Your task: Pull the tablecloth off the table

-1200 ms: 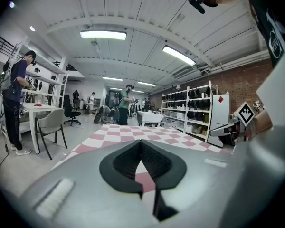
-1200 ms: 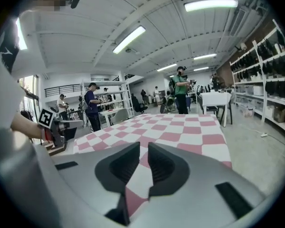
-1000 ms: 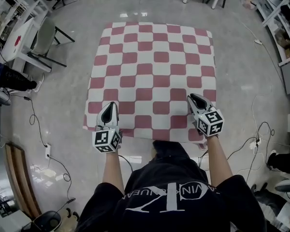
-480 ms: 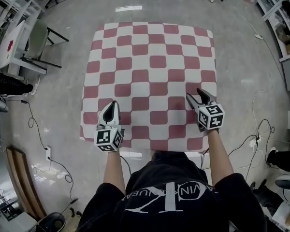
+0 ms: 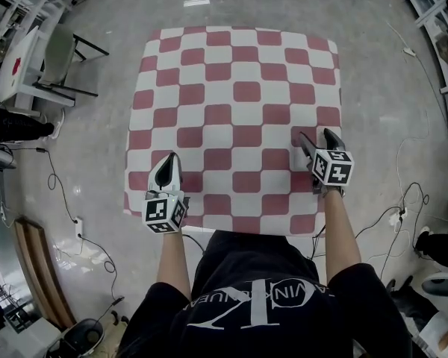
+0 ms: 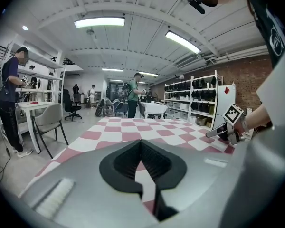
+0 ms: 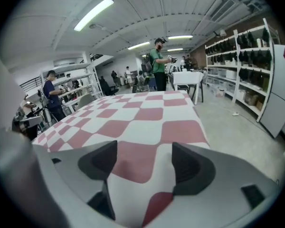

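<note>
A red-and-white checked tablecloth (image 5: 239, 110) lies flat over the whole table, its edges hanging down. My left gripper (image 5: 168, 160) is shut, hovering over the cloth's near left part; in the left gripper view its jaws (image 6: 141, 144) meet with nothing between them above the tablecloth (image 6: 133, 127). My right gripper (image 5: 318, 134) stands open over the near right part, close to the right edge. Its jaws have just been opening. In the right gripper view the right gripper (image 7: 145, 160) shows only the tablecloth (image 7: 142, 113) beneath the gap, nothing gripped.
A grey chair (image 5: 60, 58) and a white desk stand at the left. Cables (image 5: 56, 189) and a power strip (image 5: 78, 228) lie on the floor at both sides. Shelving (image 5: 444, 43) lines the right. People stand beyond the table's far end (image 7: 159, 63).
The right gripper's jaws have gone from shut to wide open, and it has moved farther in over the cloth. The left gripper stays shut and has edged forward slightly.
</note>
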The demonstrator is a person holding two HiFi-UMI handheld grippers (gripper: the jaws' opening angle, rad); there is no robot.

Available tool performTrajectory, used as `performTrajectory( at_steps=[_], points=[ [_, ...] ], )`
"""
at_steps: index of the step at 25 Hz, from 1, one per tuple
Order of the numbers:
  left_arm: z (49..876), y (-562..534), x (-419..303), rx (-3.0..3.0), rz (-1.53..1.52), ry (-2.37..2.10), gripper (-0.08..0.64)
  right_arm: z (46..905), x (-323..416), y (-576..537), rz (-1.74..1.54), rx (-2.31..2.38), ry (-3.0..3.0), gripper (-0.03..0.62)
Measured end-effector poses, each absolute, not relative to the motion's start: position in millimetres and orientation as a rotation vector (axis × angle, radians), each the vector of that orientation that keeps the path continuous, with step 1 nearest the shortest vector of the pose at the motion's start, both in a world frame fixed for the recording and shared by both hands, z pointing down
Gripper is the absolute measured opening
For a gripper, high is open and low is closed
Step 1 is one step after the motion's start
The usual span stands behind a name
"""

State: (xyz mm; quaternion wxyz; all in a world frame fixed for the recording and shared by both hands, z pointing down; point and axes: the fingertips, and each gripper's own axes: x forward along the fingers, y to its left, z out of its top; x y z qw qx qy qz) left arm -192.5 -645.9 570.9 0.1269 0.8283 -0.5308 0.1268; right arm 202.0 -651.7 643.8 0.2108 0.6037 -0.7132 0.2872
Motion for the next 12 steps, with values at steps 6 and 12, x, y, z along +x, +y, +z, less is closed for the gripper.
performTrajectory(
  at_steps=[6,12],
  points=[
    [576.4,-640.8,-203.1,2.386,0.370,-1.546,0.011,655.1,204.1,-653.5,0.877,1.673,-1.903,0.325],
    [584.6,-649.2,-220.5,2.380,0.370,-1.512,0.011,653.8,191.2,-657.3,0.968,1.643,-1.913,0.325]
  ],
)
